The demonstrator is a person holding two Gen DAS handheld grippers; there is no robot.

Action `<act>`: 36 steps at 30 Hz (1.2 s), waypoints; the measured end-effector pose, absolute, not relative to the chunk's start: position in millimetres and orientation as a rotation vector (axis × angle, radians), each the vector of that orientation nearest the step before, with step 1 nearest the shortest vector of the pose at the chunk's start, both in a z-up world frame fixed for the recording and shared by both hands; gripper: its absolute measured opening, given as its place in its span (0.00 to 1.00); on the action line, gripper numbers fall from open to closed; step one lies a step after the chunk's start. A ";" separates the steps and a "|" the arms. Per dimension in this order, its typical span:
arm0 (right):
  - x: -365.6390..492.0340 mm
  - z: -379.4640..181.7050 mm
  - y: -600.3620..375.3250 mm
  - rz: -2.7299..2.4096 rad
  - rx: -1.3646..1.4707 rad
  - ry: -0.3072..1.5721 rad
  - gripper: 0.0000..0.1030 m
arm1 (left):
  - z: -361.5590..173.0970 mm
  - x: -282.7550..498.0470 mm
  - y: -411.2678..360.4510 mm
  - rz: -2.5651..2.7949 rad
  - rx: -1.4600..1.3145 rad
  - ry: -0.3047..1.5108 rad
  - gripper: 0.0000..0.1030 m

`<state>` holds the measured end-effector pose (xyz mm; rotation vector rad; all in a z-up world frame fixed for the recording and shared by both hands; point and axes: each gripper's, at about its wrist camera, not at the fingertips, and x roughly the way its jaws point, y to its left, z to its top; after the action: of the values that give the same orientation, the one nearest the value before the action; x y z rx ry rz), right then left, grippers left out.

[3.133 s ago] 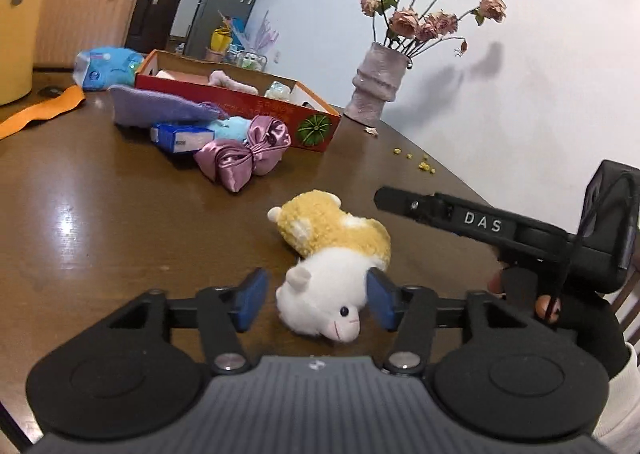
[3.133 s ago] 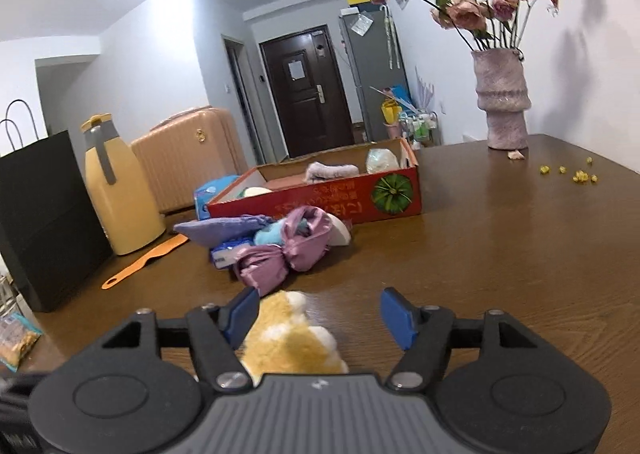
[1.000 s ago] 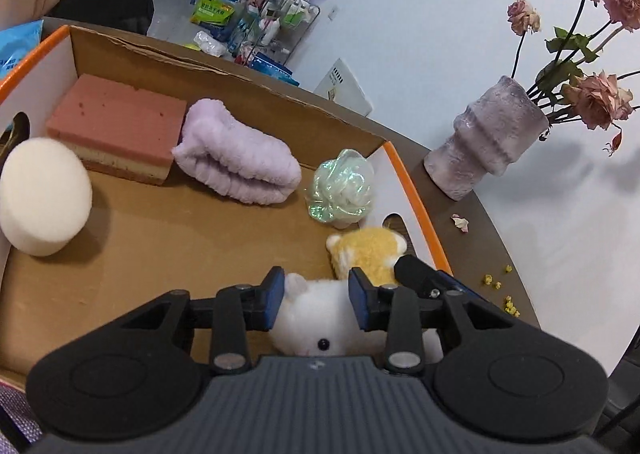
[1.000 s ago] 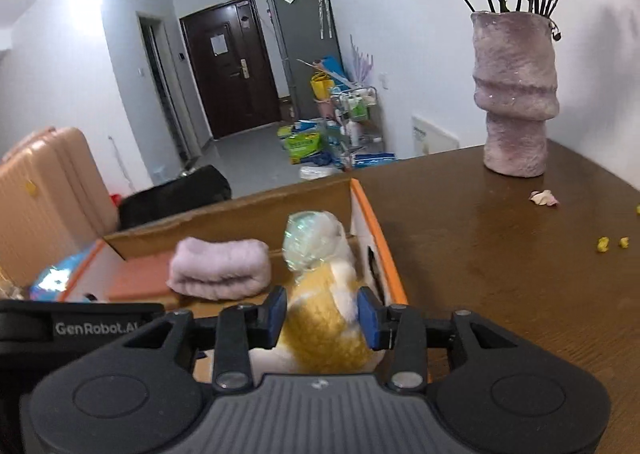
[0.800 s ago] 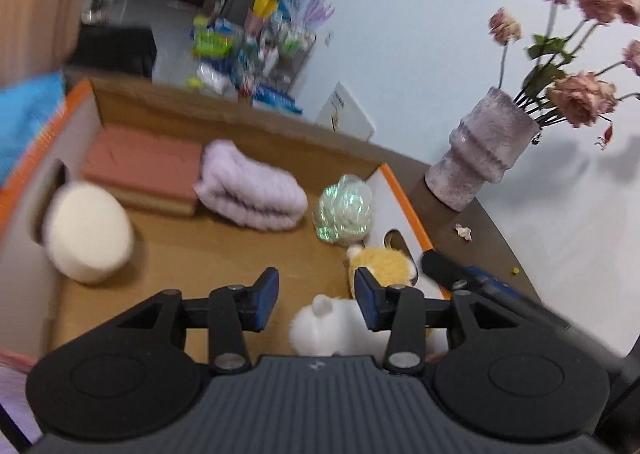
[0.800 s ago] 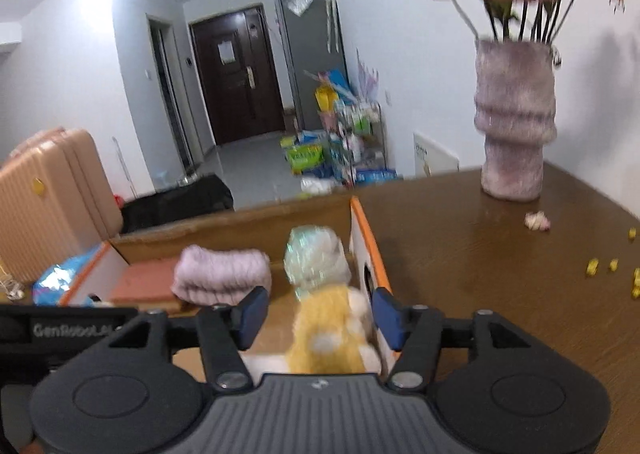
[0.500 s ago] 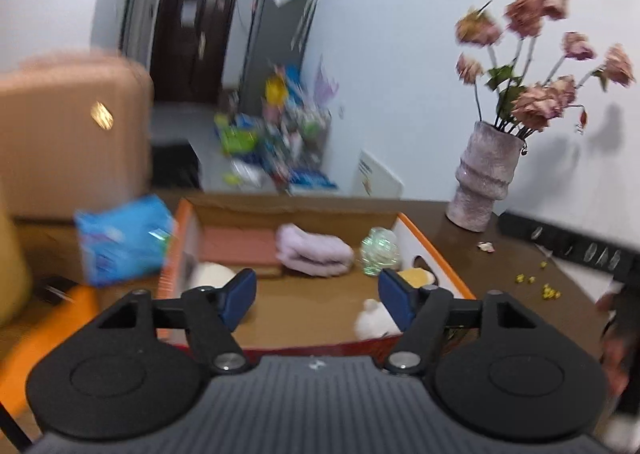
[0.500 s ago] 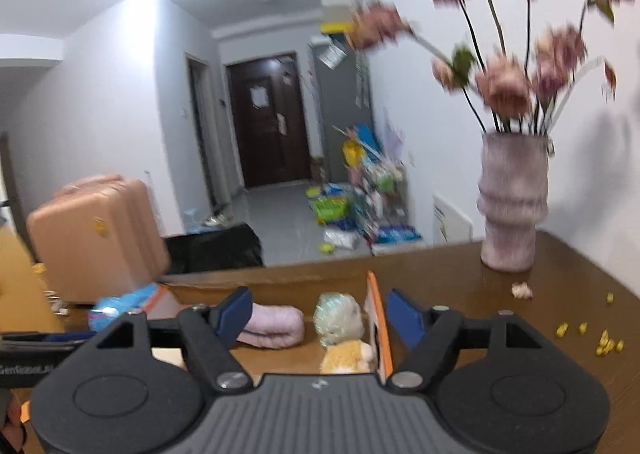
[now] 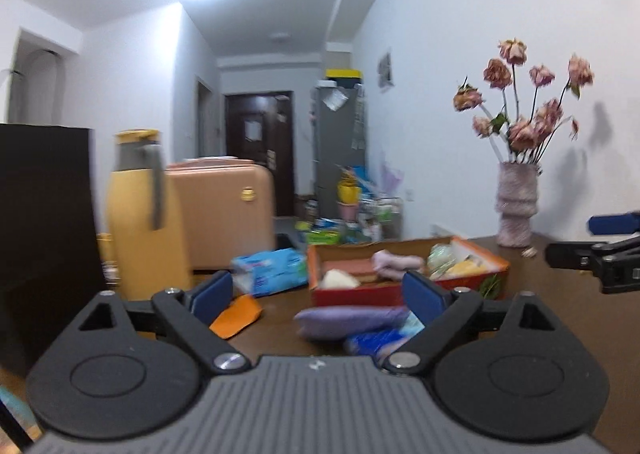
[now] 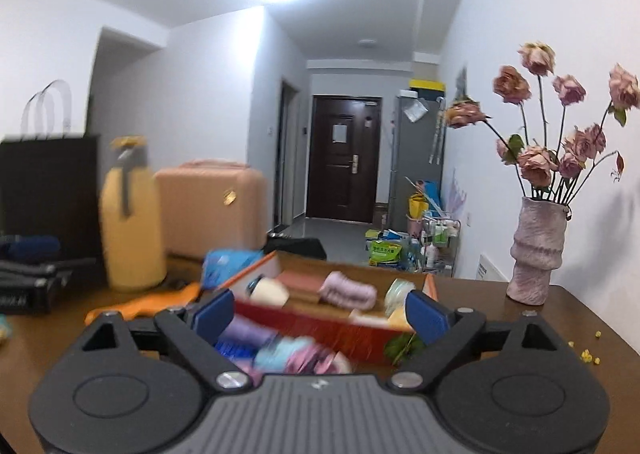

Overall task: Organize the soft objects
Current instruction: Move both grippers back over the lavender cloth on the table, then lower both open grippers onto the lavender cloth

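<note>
Soft toys in the red box [image 9: 408, 296], no legible writing; both grippers' jaws opening, nothing between.

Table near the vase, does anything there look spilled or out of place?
Yes. Small yellow bits lie scattered on the bare table to the right of the vase, like spilled crumbs or dropped petals. A single pale petal-like scrap also lies at the vase's foot.

Purple pouch [image 9: 352, 320] lies before the red box [image 9: 408, 294].
</note>
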<state>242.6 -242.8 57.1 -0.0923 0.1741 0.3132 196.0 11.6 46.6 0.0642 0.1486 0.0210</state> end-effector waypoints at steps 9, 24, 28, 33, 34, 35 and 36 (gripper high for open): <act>130.4 5.1 -220.5 0.305 -0.028 0.167 0.90 | -5.2 117.6 15.1 0.066 0.058 0.215 0.91; 140.3 -18.5 -216.9 0.315 0.089 0.322 0.88 | -17.2 131.3 14.3 0.025 -0.011 0.297 0.92; 175.5 -7.8 -216.7 0.355 0.109 0.332 0.84 | -11.0 162.1 20.0 0.017 -0.010 0.293 0.92; 261.1 10.5 -206.3 0.409 0.148 0.363 0.77 | 9.9 237.4 39.3 -0.015 -0.022 0.281 0.92; 283.9 13.7 -202.0 0.415 0.162 0.374 0.75 | 13.7 257.4 44.9 -0.022 -0.054 0.291 0.92; 307.5 15.6 -198.5 0.427 0.182 0.392 0.75 | 16.6 282.1 51.9 -0.038 -0.097 0.313 0.92; 331.5 16.2 -194.1 0.435 0.210 0.415 0.73 | 17.5 304.4 57.7 -0.055 -0.143 0.340 0.92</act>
<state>331.5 -194.1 16.2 0.2098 0.4148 0.4354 304.4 57.7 17.5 -0.1429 0.3399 -0.0547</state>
